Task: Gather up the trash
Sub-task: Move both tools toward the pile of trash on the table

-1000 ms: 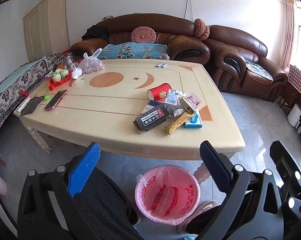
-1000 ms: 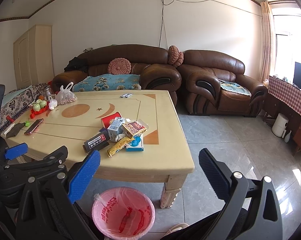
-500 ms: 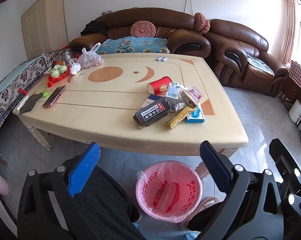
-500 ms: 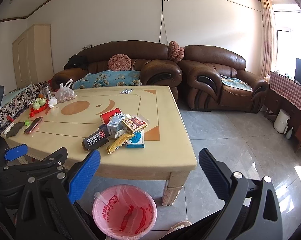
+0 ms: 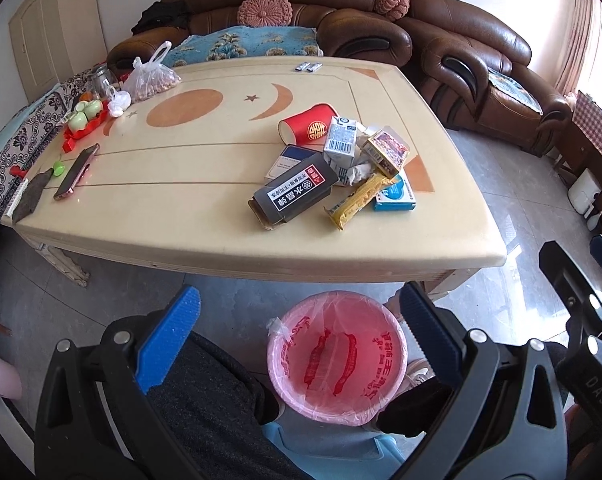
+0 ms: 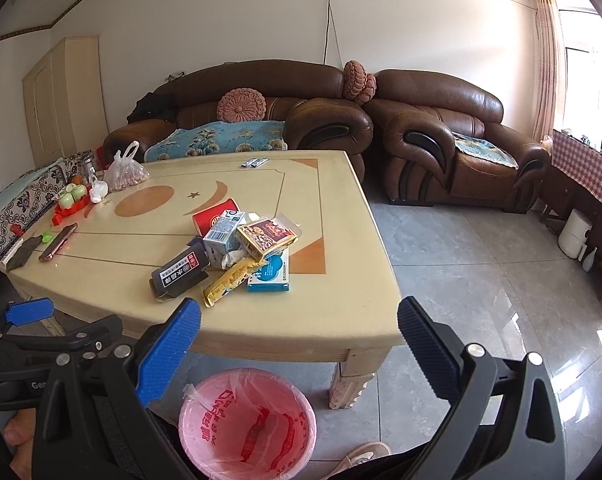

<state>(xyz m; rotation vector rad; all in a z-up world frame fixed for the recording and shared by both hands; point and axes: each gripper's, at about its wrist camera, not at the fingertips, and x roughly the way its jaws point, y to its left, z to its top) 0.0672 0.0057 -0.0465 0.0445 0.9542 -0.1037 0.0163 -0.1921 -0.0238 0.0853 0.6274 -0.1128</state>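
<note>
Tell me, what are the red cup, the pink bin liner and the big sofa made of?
The red cup looks like matte paper, with a thin rolled rim. The pink bin liner seems thin plastic film: see-through, crinkled, knotted at the edge. The sofa looks like shiny brown leather, real or fake, with glossy creases.

The tabletop (image 5: 173, 216) was cream with orange moon and star inlays. The cup (image 5: 307, 126) was red with a gold sign, the long box (image 5: 295, 196) black with white letters. The bin (image 5: 337, 360) had a pink liner with red print. The fingers (image 5: 169, 344) had blue pads.
</note>
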